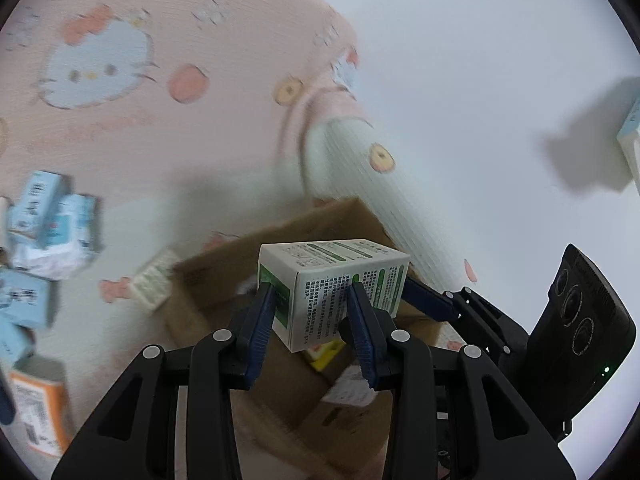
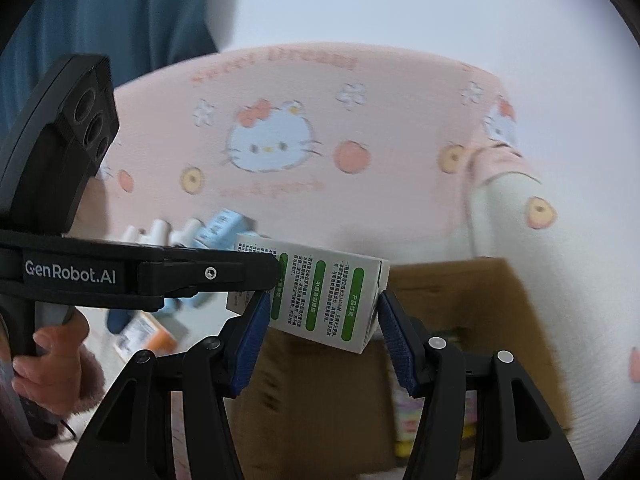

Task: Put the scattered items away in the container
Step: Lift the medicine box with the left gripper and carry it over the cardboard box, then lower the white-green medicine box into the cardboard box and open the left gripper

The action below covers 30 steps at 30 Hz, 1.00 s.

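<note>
A white carton with green labels (image 1: 332, 288) hangs tilted over the open cardboard box (image 1: 224, 256). My left gripper (image 1: 312, 304) is shut on it, blue pads pressing two opposite sides. My right gripper (image 2: 320, 320) is shut on the same carton (image 2: 328, 292), gripping its ends. In the left wrist view one blue finger of the right gripper (image 1: 428, 300) reaches the carton's far end. In the right wrist view the left gripper (image 2: 276, 272) comes in from the left onto the carton. The cardboard box (image 2: 460, 280) lies just below and holds a yellow item (image 1: 324, 354) and other packs.
Blue-and-white cartons (image 1: 48, 216), a small white pack (image 1: 154, 280) and an orange-and-white box (image 1: 36, 404) lie scattered at the left. White bottles (image 2: 160, 232) stand behind. A pink cartoon-cat blanket (image 2: 360, 120) covers the surface. A hand in a fuzzy pink sleeve (image 2: 52, 344) holds the left gripper.
</note>
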Available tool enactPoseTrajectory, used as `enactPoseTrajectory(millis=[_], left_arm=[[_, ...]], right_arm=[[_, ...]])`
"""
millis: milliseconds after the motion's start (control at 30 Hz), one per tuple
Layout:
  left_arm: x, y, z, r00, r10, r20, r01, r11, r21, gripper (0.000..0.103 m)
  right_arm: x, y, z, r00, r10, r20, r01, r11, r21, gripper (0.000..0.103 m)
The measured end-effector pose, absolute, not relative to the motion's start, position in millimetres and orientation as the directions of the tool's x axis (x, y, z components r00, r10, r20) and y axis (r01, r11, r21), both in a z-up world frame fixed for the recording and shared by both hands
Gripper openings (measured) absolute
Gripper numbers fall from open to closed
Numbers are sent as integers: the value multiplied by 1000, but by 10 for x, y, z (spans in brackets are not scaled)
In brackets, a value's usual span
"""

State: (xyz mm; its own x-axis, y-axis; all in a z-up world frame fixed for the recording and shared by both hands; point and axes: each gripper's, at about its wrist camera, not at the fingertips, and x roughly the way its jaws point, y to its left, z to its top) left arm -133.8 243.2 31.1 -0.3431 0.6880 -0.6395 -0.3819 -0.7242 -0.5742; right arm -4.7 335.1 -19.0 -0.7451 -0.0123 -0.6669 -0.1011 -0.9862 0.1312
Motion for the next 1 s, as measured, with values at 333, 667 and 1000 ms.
enactPoseTrajectory(millis=[333,667,1000], left_arm=[[-1850,3249,-124,-160,683,-713,-327,-718,-614,41],[-2084,3681,-472,-68,605,-793,-308,-769,-560,41],[-2349,3826,-848,-15,536,-844,-258,-817,-515,41]], right_arm=[[-137,4130,-583,-600,-20,-800,-157,-977,142,53],[-408,4477,-987,-416,-69,-907,-113,-985,127,53],[-744,4694,-1410,-248,-156,-956,-88,-979,183,52]])
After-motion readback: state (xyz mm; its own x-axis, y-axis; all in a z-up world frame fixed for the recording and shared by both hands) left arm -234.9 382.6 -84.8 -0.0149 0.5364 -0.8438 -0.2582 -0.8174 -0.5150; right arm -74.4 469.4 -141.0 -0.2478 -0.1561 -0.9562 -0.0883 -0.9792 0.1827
